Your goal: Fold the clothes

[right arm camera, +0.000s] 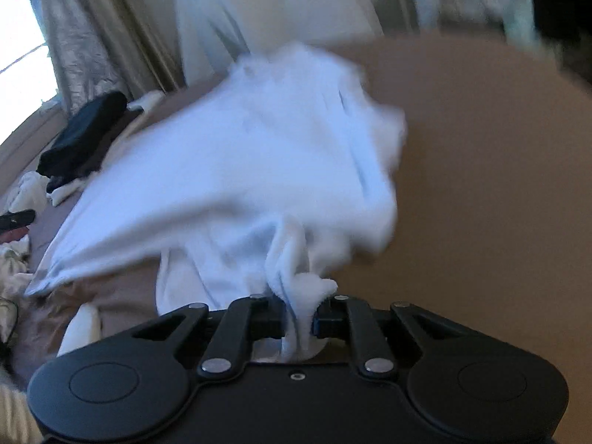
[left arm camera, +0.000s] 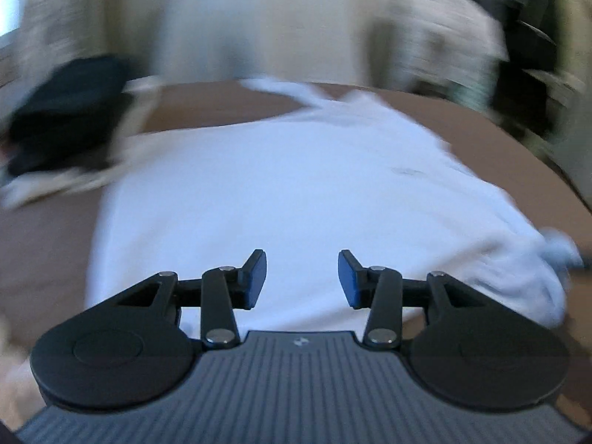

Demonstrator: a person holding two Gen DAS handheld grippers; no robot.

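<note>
A white shirt (left arm camera: 281, 192) lies spread on a brown bed surface (left arm camera: 44, 244). My left gripper (left arm camera: 301, 277) is open with blue pads, hovering over the shirt's near edge and holding nothing. In the right wrist view the same white shirt (right arm camera: 236, 170) is lifted and bunched. My right gripper (right arm camera: 299, 320) is shut on a gathered fold of it, with cloth poking out between the jaws. Both views are motion-blurred.
A dark folded garment (left arm camera: 70, 111) lies at the left on the bed, also in the right wrist view (right arm camera: 85, 137). Loose white cloths (right arm camera: 26, 192) lie at the far left. Curtains (right arm camera: 77, 37) and a window stand behind. The brown bed surface (right arm camera: 481, 185) extends to the right.
</note>
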